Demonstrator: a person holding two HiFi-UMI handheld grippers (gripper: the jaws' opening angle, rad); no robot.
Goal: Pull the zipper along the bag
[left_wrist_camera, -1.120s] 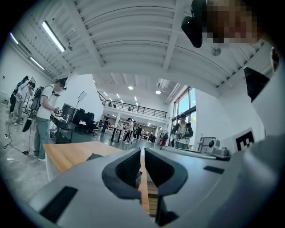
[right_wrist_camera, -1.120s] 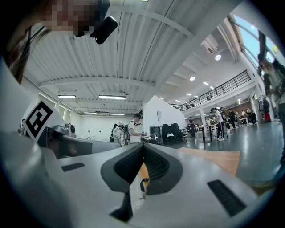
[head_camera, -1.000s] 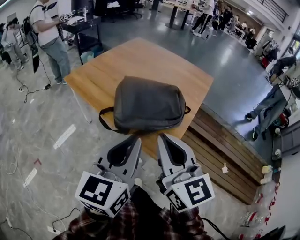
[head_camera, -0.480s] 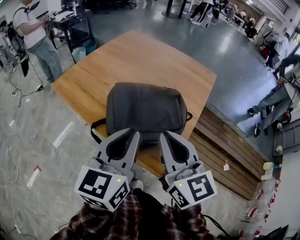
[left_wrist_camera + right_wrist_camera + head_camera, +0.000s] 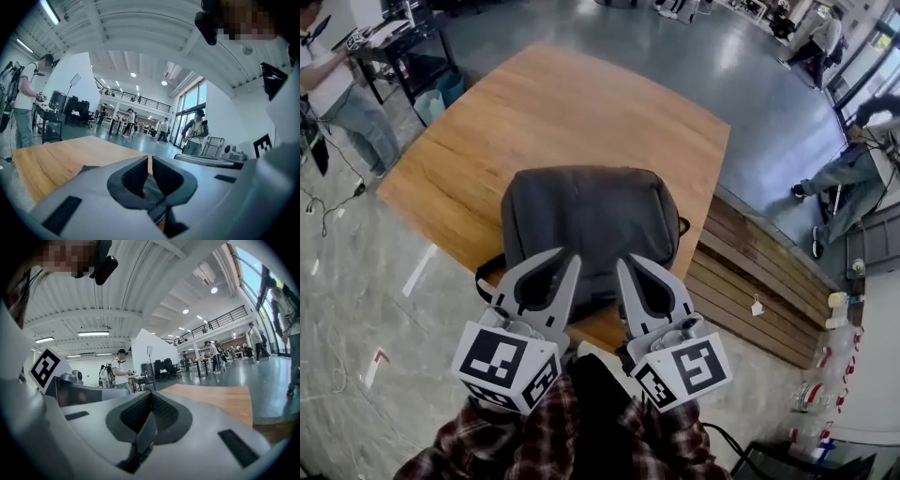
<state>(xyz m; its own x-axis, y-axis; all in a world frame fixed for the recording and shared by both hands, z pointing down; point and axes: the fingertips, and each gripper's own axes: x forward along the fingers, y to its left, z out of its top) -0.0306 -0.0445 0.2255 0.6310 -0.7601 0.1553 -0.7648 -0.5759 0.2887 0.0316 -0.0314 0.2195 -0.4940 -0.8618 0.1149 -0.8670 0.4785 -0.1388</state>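
- Over the last second both grippers have closed in on the bag (image 5: 586,220); in the head view their tips now overlap its near edge, though contact cannot be told.
- Left gripper (image 5: 573,259): jaws drawn together with only a thin slit between the pads, and nothing in it.
- Right gripper (image 5: 621,263): jaws closed tip to tip, empty.
- The bag lies flat at the table's (image 5: 572,103) near edge, just ahead of both grippers.
- The zipper cannot be made out.

Left hand-held gripper (image 5: 570,258), right hand-held gripper (image 5: 623,262): grey shells; black-white marker cubes (image 5: 506,366); red-black plaid sleeves (image 5: 525,441).
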